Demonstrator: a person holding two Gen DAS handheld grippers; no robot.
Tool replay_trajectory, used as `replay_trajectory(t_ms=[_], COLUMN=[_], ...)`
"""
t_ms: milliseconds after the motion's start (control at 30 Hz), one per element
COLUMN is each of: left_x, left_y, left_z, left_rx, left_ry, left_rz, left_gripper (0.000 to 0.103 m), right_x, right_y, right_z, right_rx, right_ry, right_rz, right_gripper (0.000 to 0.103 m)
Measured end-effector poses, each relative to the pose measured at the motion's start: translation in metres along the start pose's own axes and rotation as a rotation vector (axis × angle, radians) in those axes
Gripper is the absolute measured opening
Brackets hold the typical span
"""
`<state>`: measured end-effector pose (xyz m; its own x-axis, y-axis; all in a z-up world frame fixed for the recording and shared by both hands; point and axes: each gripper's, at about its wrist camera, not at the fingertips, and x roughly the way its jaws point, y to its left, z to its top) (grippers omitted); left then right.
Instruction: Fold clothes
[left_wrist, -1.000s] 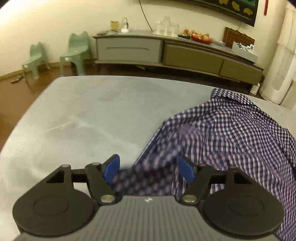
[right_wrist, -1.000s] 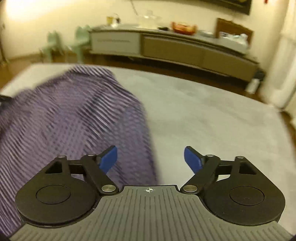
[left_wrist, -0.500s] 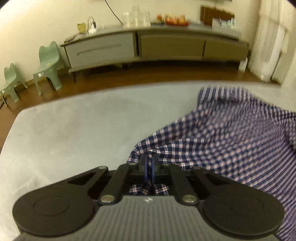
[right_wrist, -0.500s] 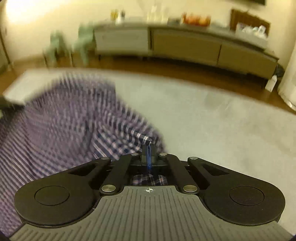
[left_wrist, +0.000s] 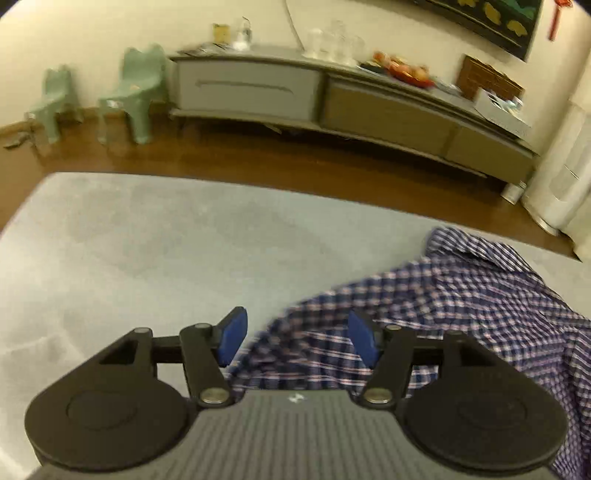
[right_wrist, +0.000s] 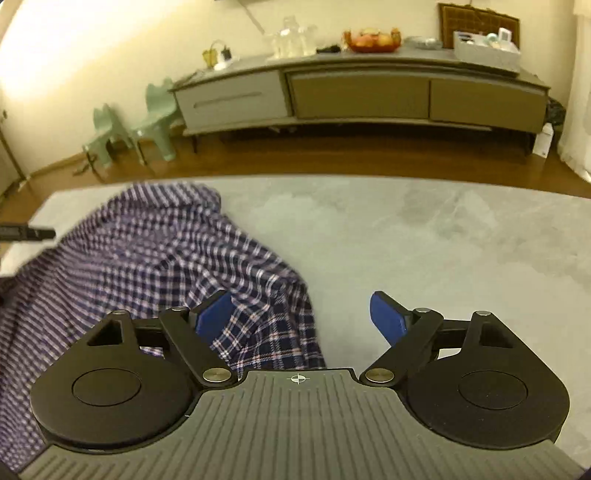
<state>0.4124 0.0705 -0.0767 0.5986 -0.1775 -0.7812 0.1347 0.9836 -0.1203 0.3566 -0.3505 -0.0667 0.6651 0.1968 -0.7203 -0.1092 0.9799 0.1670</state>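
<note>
A blue, white and red checked shirt (left_wrist: 480, 295) lies crumpled on the grey table (left_wrist: 147, 251). In the left wrist view it fills the lower right. My left gripper (left_wrist: 295, 338) is open, its blue pads (left_wrist: 232, 334) spread above the shirt's near left edge. In the right wrist view the shirt (right_wrist: 147, 258) fills the left half. My right gripper (right_wrist: 301, 317) is open above the shirt's near right corner, holding nothing. The left gripper's tip shows at the far left edge (right_wrist: 26, 233).
The grey table's far edge (right_wrist: 369, 179) gives onto a wooden floor. Beyond stand a long low sideboard (left_wrist: 351, 96) with glassware and a fruit bowl, and two small green chairs (left_wrist: 136, 96). A white appliance (left_wrist: 565, 177) stands at the right.
Both grippers were open, shut on the shirt's edges half a second ago, and have opened again, letting the shirt drop onto the table.
</note>
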Motion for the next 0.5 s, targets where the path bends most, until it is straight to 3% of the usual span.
replay_trajectory(t_ms=[33, 67, 100, 167, 233, 267, 333, 367, 433, 500], left_x=[0.004, 0.007, 0.012, 0.023, 0.031, 0.034, 0.026, 0.019, -0.008, -0.039], left_y=[-0.004, -0.010, -0.014, -0.014, -0.013, -0.013, -0.009, -0.007, -0.003, 0.002], left_z=[0.001, 0.002, 0.004, 0.009, 0.013, 0.014, 0.010, 0.006, -0.008, -0.029], left_rx=[0.028, 0.054, 0.079, 0.073, 0.060, 0.053, 0.021, 0.003, -0.002, -0.003], left_ry=[0.014, 0.017, 0.025, 0.027, 0.021, 0.021, 0.009, -0.002, -0.033, -0.053], left_rz=[-0.015, 0.003, 0.029, 0.114, 0.189, 0.206, 0.153, 0.121, 0.069, 0.025], left_gripper=[0.053, 0.039, 0.001, 0.000, 0.000, 0.000, 0.005, 0.009, 0.032, 0.051], right_x=[0.005, 0.009, 0.012, 0.012, 0.017, 0.021, 0.024, 0.018, -0.008, -0.056], right_y=[0.002, 0.004, 0.007, 0.015, 0.015, 0.015, 0.014, 0.013, 0.009, 0.003], right_z=[0.000, -0.001, 0.000, 0.006, 0.011, 0.012, 0.009, 0.007, 0.001, -0.015], right_rx=[-0.008, -0.017, -0.035, -0.107, -0.162, -0.189, -0.213, -0.197, -0.143, -0.083], right_ry=[0.020, 0.039, 0.048, 0.028, 0.026, 0.030, 0.029, 0.017, -0.035, -0.106], right_rz=[0.002, 0.004, -0.001, -0.059, -0.189, -0.244, -0.288, -0.280, -0.244, -0.180], right_gripper=[0.043, 0.010, 0.000, 0.000, 0.000, 0.000, 0.004, 0.011, 0.053, 0.073])
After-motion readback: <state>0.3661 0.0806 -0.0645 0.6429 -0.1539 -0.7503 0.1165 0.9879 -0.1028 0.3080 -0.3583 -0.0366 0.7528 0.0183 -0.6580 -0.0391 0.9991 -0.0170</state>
